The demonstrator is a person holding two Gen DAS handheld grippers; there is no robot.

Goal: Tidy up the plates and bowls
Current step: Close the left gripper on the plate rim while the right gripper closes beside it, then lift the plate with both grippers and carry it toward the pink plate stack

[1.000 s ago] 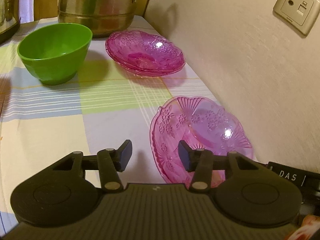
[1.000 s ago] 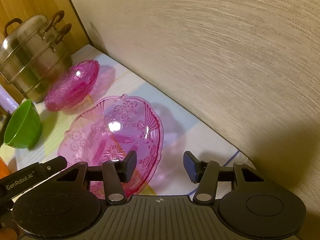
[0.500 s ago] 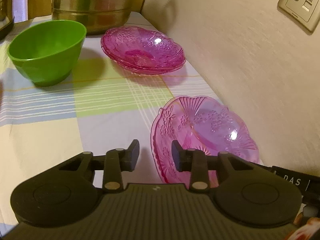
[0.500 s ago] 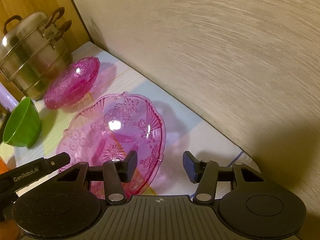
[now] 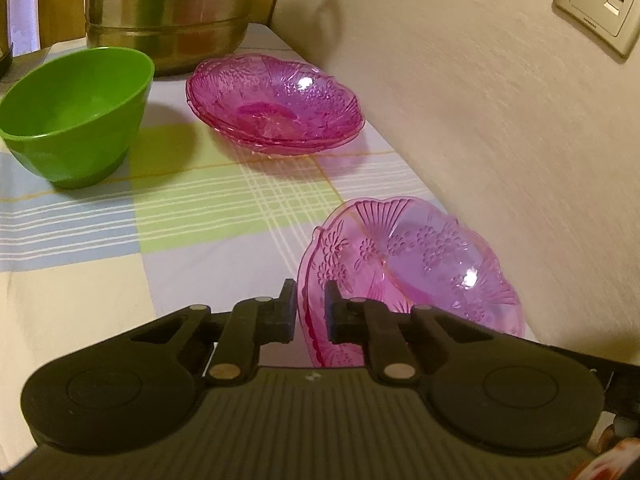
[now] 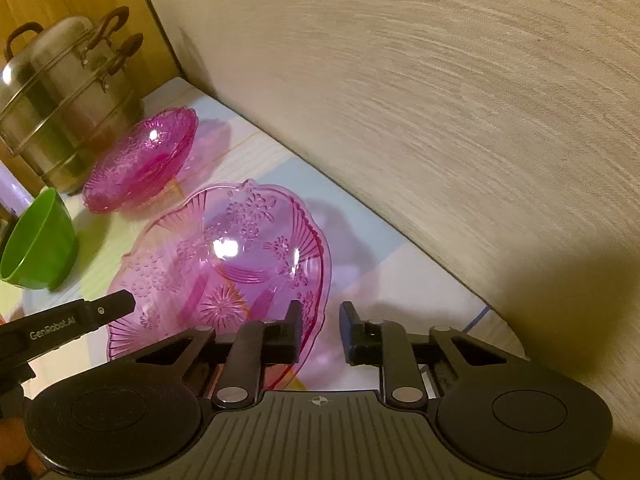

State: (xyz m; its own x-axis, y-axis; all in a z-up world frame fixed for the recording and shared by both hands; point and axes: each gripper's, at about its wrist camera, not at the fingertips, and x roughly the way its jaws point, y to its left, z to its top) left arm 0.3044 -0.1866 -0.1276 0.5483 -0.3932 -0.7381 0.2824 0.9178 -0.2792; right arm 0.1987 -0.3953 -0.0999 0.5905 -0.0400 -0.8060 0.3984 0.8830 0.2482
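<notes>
Your left gripper [image 5: 311, 307] and right gripper [image 6: 320, 330] have just closed onto opposite rims of the pink plate [image 5: 412, 264] beside the wall [image 5: 480, 120]; uneven lifting could slip the slick rim free.

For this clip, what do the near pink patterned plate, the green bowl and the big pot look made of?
Near pink patterned plate: see-through pink glass or clear plastic, glossy, with pressed flower and fan relief; which one is unclear. Green bowl: opaque, smooth plastic or melamine, by its even colour and soft sheen. Big pot: brushed metal, likely steel, with reflections.
</notes>
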